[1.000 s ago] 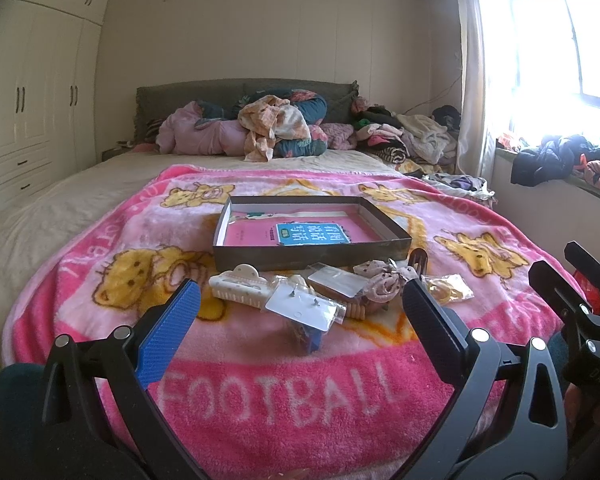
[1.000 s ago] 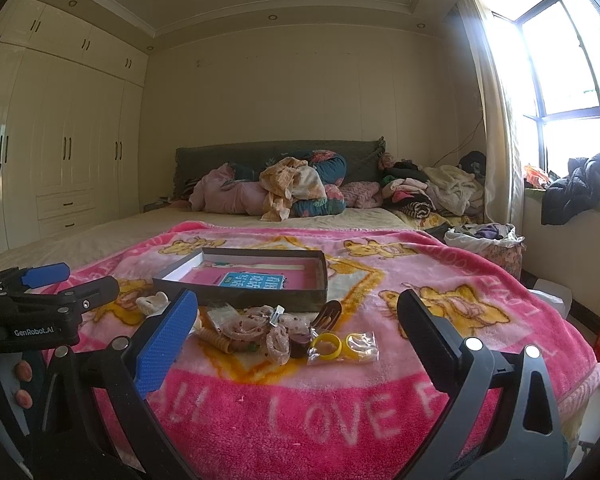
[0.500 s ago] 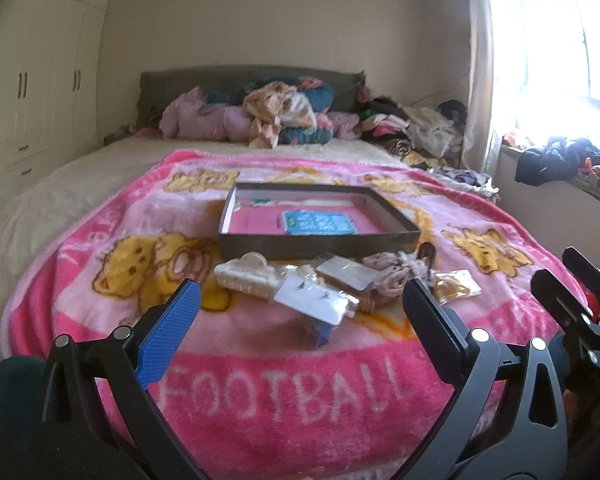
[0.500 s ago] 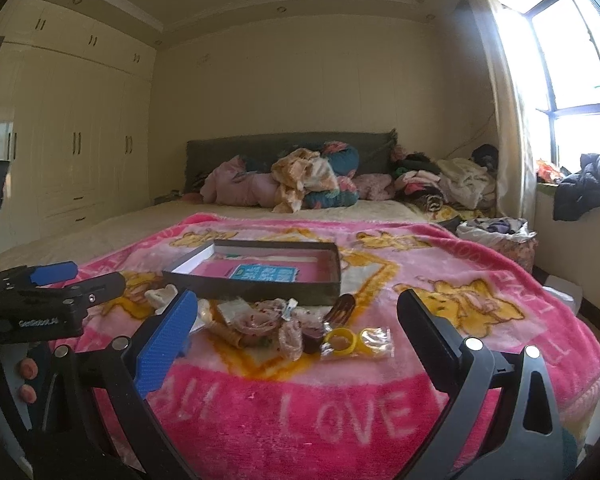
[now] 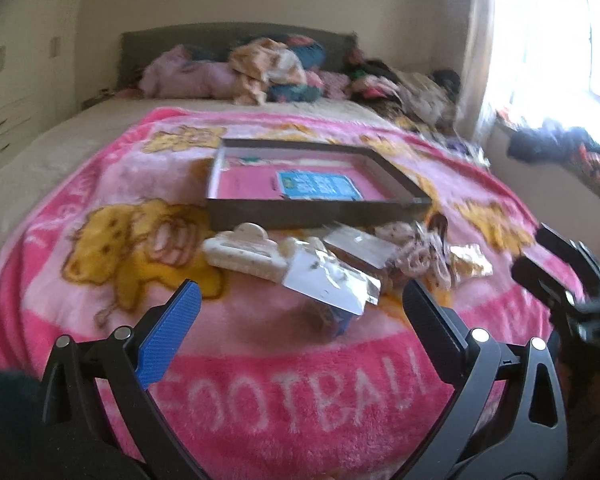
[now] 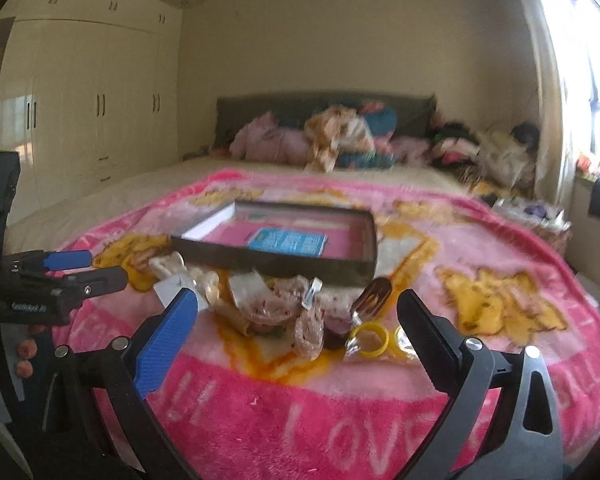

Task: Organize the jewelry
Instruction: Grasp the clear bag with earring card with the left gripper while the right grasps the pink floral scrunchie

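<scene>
Bedding at the inspection site consisted of a pink cartoon-print blanket (image 5: 260,380) spread over a beige bed (image 5: 60,152), both views slightly blurred.

Nearest the cameras, the left gripper (image 5: 300,312) hung above the lettered band of the blanket with its jaws spread wide and nothing between them. The right gripper (image 6: 298,314) stood likewise, jaws wide and empty, above the blanket's front edge. Each tool appeared at the side of the other's view.

Next lay the jewelry pile, loose on the blanket and touching neither gripper. From the left wrist view: 1 cream hair claw (image 5: 244,254), 1 clear packet on a white card (image 5: 328,286), 1 patterned fabric scrunchie (image 5: 416,252) and 1 crinkled gold-toned packet (image 5: 470,264). From the right wrist view, 2 yellow rings in a clear bag (image 6: 370,340) sat just beside a brown hair claw (image 6: 374,296) (the smaller pieces under the scrunchie could not be identified).

Directly behind the pile stood 1 shallow dark tray (image 5: 316,214) with a pink floor, holding a blue card (image 5: 316,186); the pile touched its front wall.

Farther back, heaped clothes (image 6: 340,140) rested against a grey headboard (image 6: 260,108). White wardrobes (image 6: 100,112) lined the far left wall, and a bright window (image 5: 560,40) occupied the right.
</scene>
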The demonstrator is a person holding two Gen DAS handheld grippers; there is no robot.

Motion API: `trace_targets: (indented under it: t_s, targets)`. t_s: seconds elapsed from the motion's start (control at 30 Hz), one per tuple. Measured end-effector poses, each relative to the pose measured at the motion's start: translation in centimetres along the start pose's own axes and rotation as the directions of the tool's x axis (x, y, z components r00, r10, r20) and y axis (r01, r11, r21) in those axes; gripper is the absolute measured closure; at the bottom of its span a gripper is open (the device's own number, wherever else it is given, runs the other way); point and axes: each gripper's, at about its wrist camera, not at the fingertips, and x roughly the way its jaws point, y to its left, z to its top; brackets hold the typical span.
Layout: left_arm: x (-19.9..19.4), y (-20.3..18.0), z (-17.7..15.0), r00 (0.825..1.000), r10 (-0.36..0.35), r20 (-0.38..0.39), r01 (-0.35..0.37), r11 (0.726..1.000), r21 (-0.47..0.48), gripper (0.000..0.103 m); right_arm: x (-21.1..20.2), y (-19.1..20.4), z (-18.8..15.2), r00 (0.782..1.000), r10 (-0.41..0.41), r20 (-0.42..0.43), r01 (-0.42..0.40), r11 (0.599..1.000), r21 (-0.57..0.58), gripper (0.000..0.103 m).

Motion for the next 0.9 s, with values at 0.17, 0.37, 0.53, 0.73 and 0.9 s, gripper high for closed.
trace_targets:
  t_s: [0.17,0.37,0.53,0.73,0.9]
  targets:
    - [2.5,-1.5,0.1,0.999,-0.013,-0.049,0.019,0.991,0.132,0.01,4.0,-2.5,0.2,0.989,0.032,-0.142,-0.029,0.999,0.026,0.006]
    - [5.3,-2.3,0.8,0.992,-0.063,-0.109,0.086,0.971,0.222,0.01,7.6,-3.2,0.5,0.975,0.065,-0.213,-0.076,0.996,-0.041,0.006]
    - [7.2,-2.5,0.6,0.983,-0.094,-0.159,0.128,0.967,0.221,0.01,10.4,-2.8,0.8,0.963,0.087,-0.257,-0.116,0.988,-0.098,0.006]
    - [7.7,-2.3,0.8,0.978,-0.127,-0.167,0.159,0.968,0.195,0.013,12.5,-2.7,0.9,0.942,0.163,-0.293,-0.196,0.977,-0.088,0.035]
    - [7.8,-2.4,0.8,0.976,-0.135,-0.173,0.168,0.967,0.194,0.032,12.2,-2.8,1.0,0.935,0.217,-0.281,-0.244,0.968,-0.063,0.071]
